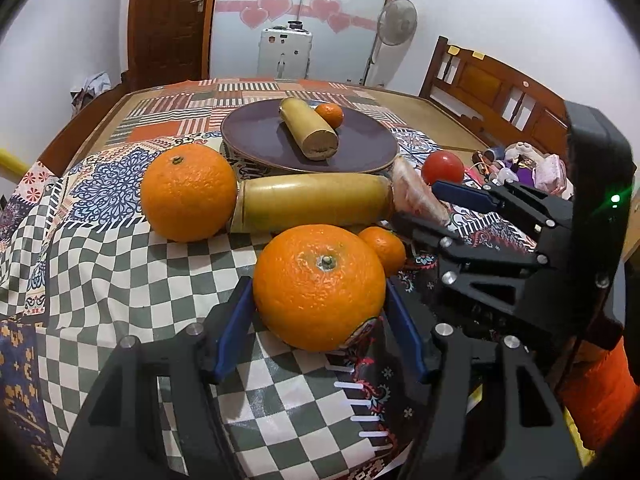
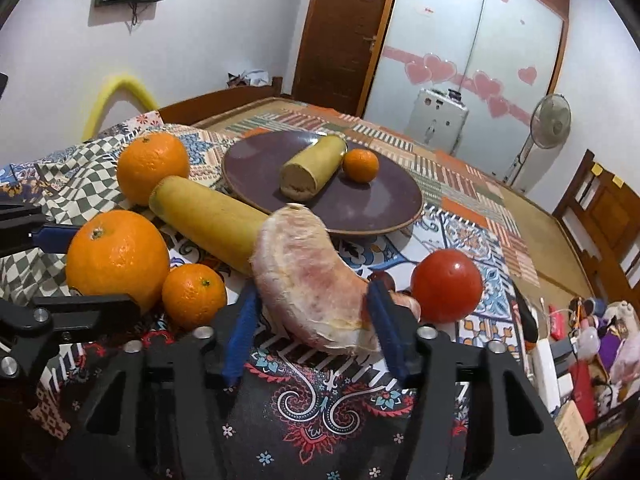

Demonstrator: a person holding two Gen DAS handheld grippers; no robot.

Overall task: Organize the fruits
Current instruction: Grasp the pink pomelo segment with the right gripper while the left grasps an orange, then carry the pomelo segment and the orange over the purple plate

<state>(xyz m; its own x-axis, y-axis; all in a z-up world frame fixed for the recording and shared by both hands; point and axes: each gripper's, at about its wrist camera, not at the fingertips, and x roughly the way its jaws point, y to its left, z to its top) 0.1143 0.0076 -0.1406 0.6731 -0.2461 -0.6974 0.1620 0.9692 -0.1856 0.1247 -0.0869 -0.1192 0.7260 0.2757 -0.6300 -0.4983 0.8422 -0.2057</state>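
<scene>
Orange, pebbled rind fills the space between your left gripper's [image 1: 320,312] jaws: the large orange [image 1: 319,286] sits squarely between the blue pads, stem up, and both pads appear to touch its flanks, so you seem to be gripping it, though it looks as if it rests on the patterned cloth [image 1: 120,280] over the bed rather than being lifted.

Your right gripper [image 2: 316,324] straddles the peeled pomelo segment [image 2: 308,276], a pale pink, membrane-covered crescent. Its long axis runs diagonally across the jaws, from far left to near right. The right pad presses its near end; the left pad stands just beside it, so whether you grip it fully I cannot tell.

The purple plate [image 1: 256,136] lies straight ahead of both grippers, beyond a long yellowish cylinder [image 1: 312,200] that lies crosswise between you and it. It already carries a shorter cut cylinder [image 1: 308,130] and a small mandarin [image 1: 330,115]. Either load must probably rise over the cylinder to reach the plate.

A second large orange [image 1: 188,192] touches the cylinder's left end. Another small mandarin [image 1: 384,248] sits just beside your held orange, and a smooth, glossy tomato [image 2: 446,286] is near the right gripper.
</scene>
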